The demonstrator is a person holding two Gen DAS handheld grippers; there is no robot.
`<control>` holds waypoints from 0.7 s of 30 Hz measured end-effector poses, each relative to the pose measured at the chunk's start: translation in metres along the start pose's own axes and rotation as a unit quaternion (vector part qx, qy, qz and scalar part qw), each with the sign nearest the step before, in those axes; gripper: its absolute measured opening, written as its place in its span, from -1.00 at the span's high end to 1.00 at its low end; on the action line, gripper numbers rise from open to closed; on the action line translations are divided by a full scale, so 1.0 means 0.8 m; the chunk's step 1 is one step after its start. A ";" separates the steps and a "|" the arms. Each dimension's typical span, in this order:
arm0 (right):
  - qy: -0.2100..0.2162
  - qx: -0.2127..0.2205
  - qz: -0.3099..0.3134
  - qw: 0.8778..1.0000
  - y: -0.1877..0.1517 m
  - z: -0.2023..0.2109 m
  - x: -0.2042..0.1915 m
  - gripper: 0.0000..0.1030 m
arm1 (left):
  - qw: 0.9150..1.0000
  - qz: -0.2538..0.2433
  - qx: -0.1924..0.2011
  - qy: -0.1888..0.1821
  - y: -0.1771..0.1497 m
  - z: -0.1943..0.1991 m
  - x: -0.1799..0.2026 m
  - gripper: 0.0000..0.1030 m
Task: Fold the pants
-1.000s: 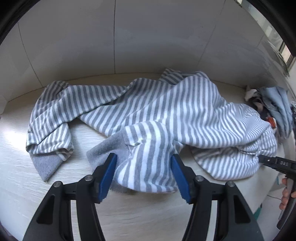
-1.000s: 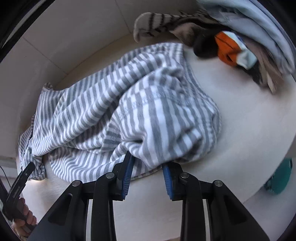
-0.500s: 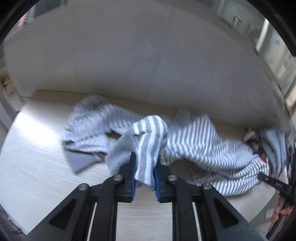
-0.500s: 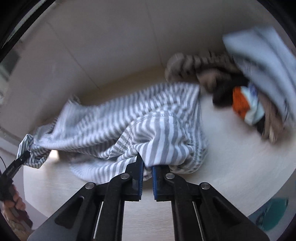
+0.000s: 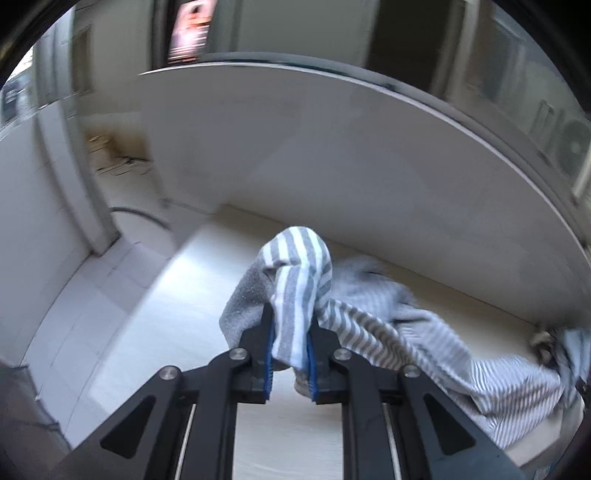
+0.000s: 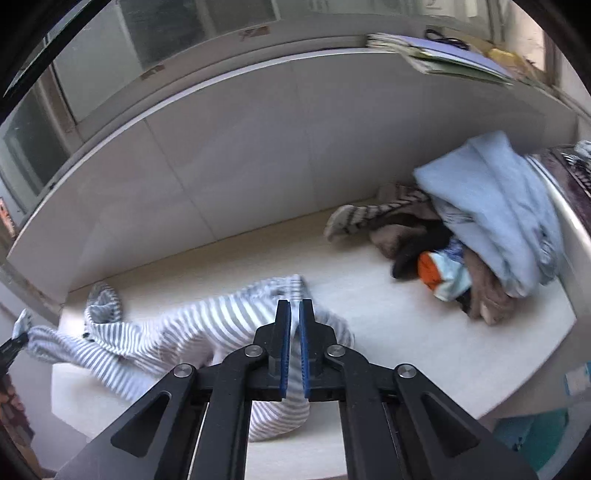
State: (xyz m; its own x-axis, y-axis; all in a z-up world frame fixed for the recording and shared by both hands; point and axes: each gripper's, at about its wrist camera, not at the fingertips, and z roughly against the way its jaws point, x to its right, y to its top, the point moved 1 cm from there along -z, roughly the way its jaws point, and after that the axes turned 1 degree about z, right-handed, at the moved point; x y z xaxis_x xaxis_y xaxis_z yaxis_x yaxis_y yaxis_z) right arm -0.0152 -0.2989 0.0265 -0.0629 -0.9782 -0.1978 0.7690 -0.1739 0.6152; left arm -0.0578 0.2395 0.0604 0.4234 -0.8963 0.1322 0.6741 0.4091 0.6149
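no brand, label or writing that we can read in either view; a reddish poster or screen [image 5: 190,31] up behind the wall panel in the left wrist view is too blurred to make out.

pants [image 5: 388,332]: grey and white stripes, soft knit, with a plain grey cuff [image 5: 245,299] at one end. they are crumpled, not flat. we see one end bunched and lifted off the worktop [image 5: 155,325], the rest trailing down and to the right across the pale wood-look surface.

left gripper [image 5: 290,354]: we note its blue-padded fingers [image 5: 269,347] pinching a thick fold of striped cloth next to the grey cuff; the fold stands up above the fingertips and hangs a little below them.

right gripper [image 6: 294,343]: its fingers [image 6: 284,347] are pressed nearly together on a thin layer of the pants [image 6: 177,332]; striped cloth shows in the narrow gap and hangs beneath. in this view the pants stretch leftward, where the left gripper's tip [image 6: 11,345] holds the far end.

pile of other clothes [image 6: 480,229] sits well apart, at the right back of the worktop [image 6: 406,332]: light blue cloth on top, brown, black and an orange patch under it.
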 end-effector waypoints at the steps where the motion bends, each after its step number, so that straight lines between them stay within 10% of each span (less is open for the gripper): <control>1: -0.007 0.003 -0.004 1.000 -0.006 0.007 0.003 0.88 | 1.000 0.011 -0.001 0.009 0.002 -0.001 -0.022 0.73; 10: -0.025 -0.058 0.010 0.998 -0.052 -0.030 -0.011 0.86 | 0.996 0.017 -0.042 0.081 -0.024 -0.038 -0.113 0.73; 21: -0.024 -0.111 -0.042 0.993 -0.066 -0.116 -0.002 0.23 | 0.996 0.016 -0.057 0.065 -0.039 -0.041 -0.133 0.72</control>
State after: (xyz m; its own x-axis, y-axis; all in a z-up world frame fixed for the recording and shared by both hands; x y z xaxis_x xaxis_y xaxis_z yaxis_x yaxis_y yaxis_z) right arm 0.0030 -0.2780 -0.0763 -0.1582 -0.9666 -0.2017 0.8803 -0.2306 0.4146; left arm -0.1042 0.3280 0.0019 0.5160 -0.8555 0.0431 0.7200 0.4604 0.5193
